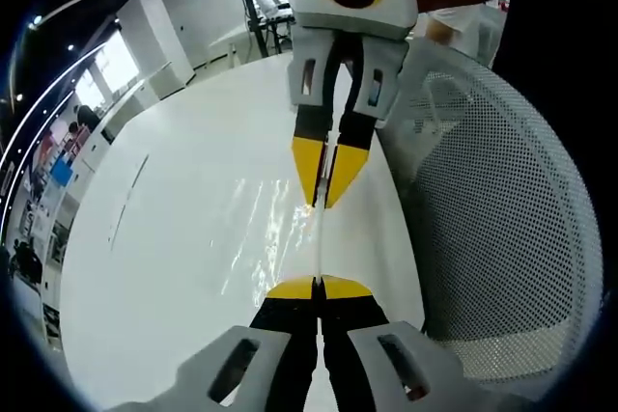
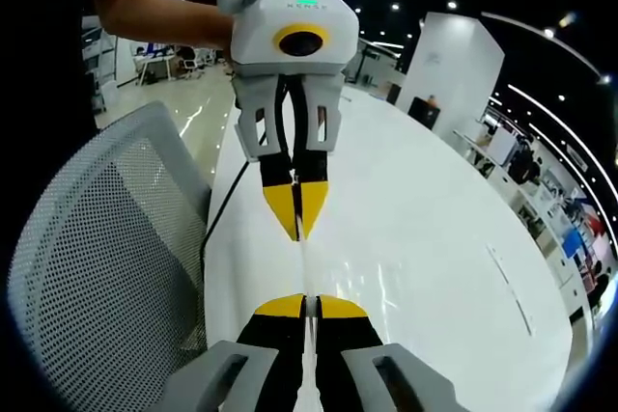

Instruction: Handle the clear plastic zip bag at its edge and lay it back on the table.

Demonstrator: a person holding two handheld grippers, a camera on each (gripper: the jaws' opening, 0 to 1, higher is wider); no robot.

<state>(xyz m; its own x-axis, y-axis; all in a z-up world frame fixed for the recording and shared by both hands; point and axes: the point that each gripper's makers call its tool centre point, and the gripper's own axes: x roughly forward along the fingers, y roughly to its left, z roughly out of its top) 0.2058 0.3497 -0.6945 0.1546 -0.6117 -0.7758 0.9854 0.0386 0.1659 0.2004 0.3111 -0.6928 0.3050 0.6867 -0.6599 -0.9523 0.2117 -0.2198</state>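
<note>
Both my left gripper (image 1: 318, 288) and right gripper (image 2: 306, 306) have fingers pinched on the clear zip bag (image 1: 320, 238), stretched edge-on above the white worktop (image 1: 193, 267) toward 12 o'clock, laying-down pending.

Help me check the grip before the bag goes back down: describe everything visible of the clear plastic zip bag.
The clear plastic zip bag is thin, transparent and glossy, seen almost edge-on as a pale strip stretched between the two grippers. The left gripper pinches one end with shut jaws, the right gripper the opposite end. It hangs taut above the white table, its sheet showing only as faint glints. Its zip cannot be made out.
</note>
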